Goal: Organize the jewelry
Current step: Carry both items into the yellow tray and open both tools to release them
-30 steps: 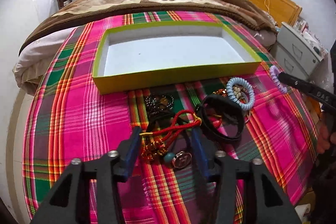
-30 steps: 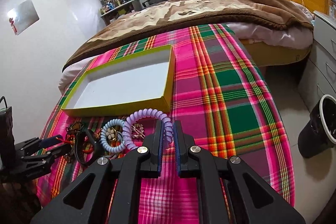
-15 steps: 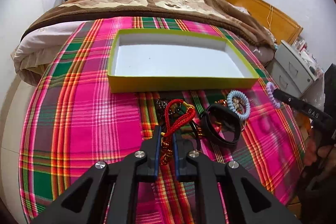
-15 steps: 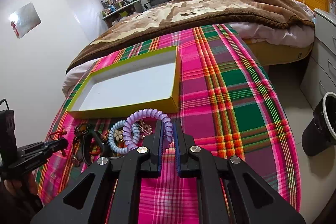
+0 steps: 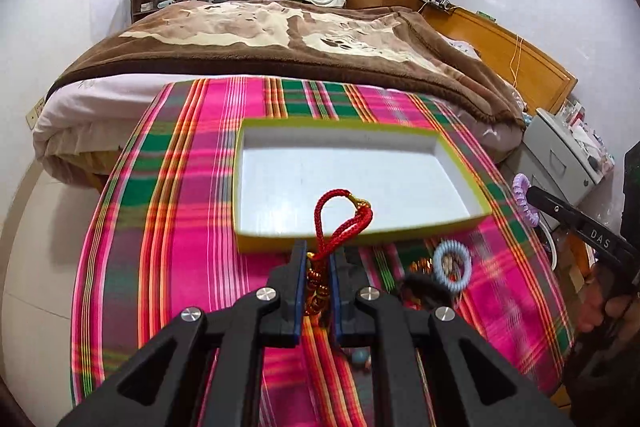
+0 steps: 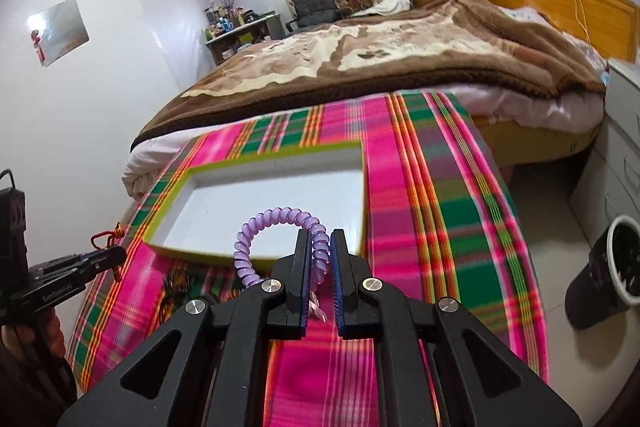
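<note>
My left gripper (image 5: 318,255) is shut on a red cord bracelet (image 5: 340,217) with gold beads, held up in front of the near wall of the yellow-green box (image 5: 360,241), whose white inside is bare. My right gripper (image 6: 320,247) is shut on a purple spiral hair tie (image 6: 276,221), held over the near right corner of the box (image 6: 256,261). The purple tie also shows at the right of the left wrist view (image 5: 524,201). A blue spiral tie (image 5: 452,265) and a black bracelet (image 5: 424,291) lie on the plaid cloth (image 5: 160,227) near the box.
The plaid-covered table stands at the foot of a bed with a brown blanket (image 5: 280,35). A grey drawer unit (image 5: 568,151) is to the right. A black bin (image 6: 608,271) stands on the floor at right. Other small jewelry (image 6: 176,281) lies by the box.
My left gripper closed on the red cord bracelet and lifted it off the pile toward the box. My right gripper carried the purple tie up over the box corner.
</note>
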A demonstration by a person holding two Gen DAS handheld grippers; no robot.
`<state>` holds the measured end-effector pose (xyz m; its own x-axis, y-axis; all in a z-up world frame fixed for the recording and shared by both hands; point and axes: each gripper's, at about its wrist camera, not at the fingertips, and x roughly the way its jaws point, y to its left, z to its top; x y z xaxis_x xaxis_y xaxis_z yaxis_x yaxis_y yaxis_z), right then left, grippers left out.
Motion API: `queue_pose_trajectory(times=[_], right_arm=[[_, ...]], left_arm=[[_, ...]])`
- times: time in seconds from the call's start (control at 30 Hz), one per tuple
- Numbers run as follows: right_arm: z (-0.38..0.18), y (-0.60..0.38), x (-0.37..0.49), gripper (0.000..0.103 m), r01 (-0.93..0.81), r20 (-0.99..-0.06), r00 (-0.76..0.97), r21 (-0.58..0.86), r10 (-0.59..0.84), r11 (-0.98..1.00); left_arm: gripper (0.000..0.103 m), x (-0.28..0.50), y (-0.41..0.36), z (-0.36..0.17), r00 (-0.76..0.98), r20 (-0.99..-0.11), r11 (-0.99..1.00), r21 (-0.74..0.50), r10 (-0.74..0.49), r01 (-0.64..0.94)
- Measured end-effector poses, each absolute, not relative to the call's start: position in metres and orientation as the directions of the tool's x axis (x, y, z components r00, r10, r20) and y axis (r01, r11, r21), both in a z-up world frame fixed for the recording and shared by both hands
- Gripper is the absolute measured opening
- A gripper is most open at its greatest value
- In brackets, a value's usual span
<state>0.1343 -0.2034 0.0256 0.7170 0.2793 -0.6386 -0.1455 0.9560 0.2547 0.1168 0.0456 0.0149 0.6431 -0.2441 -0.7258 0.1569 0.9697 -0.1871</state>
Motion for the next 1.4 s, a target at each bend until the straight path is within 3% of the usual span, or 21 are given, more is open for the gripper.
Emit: queue_pose_trajectory(times=[0.3, 0.67, 1.27, 1.4], right_arm=[[0.024, -0.195, 0.194, 0.009, -0.120, -0.669, 0.706, 0.210, 0.232, 0.970], [-0.008, -0.176, 0.261, 0.009, -0.114, -0.753, 0.629, 0.154, 0.192, 0.981], [-0.037, -0.162, 0.287, 0.010, -0.119, -0.810, 0.577, 0.049, 0.109, 0.992], [-0.038, -0.158, 0.288, 0.010, -0.122, -0.809, 0.579, 0.037, 0.101, 0.992]], left_arm=[[0.011, 0.170, 0.042, 0.014, 0.658, -0.718, 0.974, -0.165, -0.227, 0.155], [0.011, 0.234, 0.047, -0.018, 0.589, -0.776, 0.974, -0.187, -0.227, 0.129], [0.012, 0.267, 0.040, -0.044, 0.537, -0.821, 0.981, -0.164, -0.195, 0.106], [0.017, 0.270, 0.040, -0.046, 0.533, -0.823, 0.981, -0.165, -0.196, 0.105]])
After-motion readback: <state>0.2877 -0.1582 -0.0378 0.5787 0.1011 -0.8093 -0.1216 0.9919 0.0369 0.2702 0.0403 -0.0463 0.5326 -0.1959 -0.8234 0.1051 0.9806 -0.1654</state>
